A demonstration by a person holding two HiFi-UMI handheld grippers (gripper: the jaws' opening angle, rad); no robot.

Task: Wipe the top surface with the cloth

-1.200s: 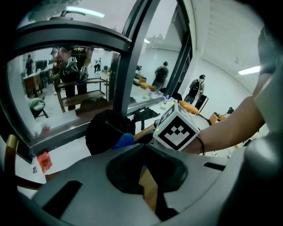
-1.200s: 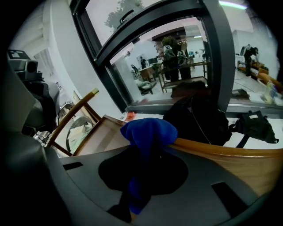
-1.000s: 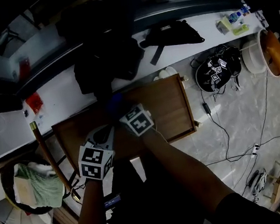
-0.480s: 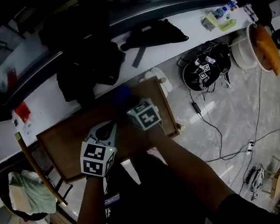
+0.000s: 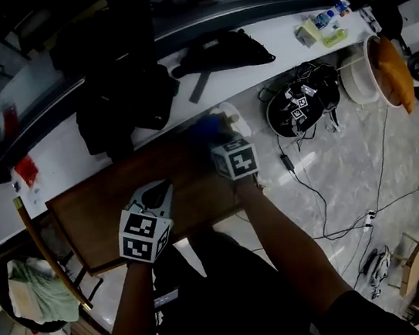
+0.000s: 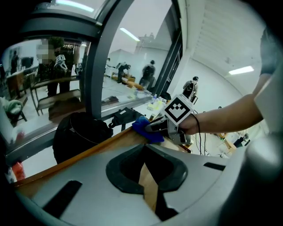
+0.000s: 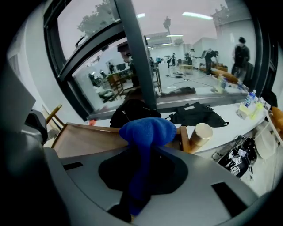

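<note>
Far out to the left of the left tool (image 5: 160,190) we are seeing a round basket (image 5: 0,280), and green and white fabric (image 5: 37,294) is lying in it. Far to the right of the right tool (image 5: 215,140) a white tub (image 5: 352,79) is holding an orange thing (image 5: 396,72); what it is, we cannot tell.

The right tool is gripping the blue cloth (image 7: 148,130). Its jaws are clamped on the lower part, and the upper part is bulging out over the jaw tips. The cloth is sitting at the far right corner of the wooden top (image 5: 99,210), at the raised rim; whether it is pressing on the wood we cannot tell. The left tool is hanging over the middle of the wooden top, apart from the right tool. Its jaws are drawn together with only a thin slit between them, and they are holding nothing.

Beyond both tools a white bench (image 5: 60,158) is running across. A black backpack (image 5: 125,97) is sitting on it ahead of the left tool, and a flat black bag (image 5: 223,51) ahead of the right tool. To the right of the right tool a black helmet-like thing (image 5: 298,106) with square markers and thin cables (image 5: 331,199) are lying on the pale floor (image 5: 350,165). Behind the bench a dark window frame (image 7: 137,57) is rising.
</note>
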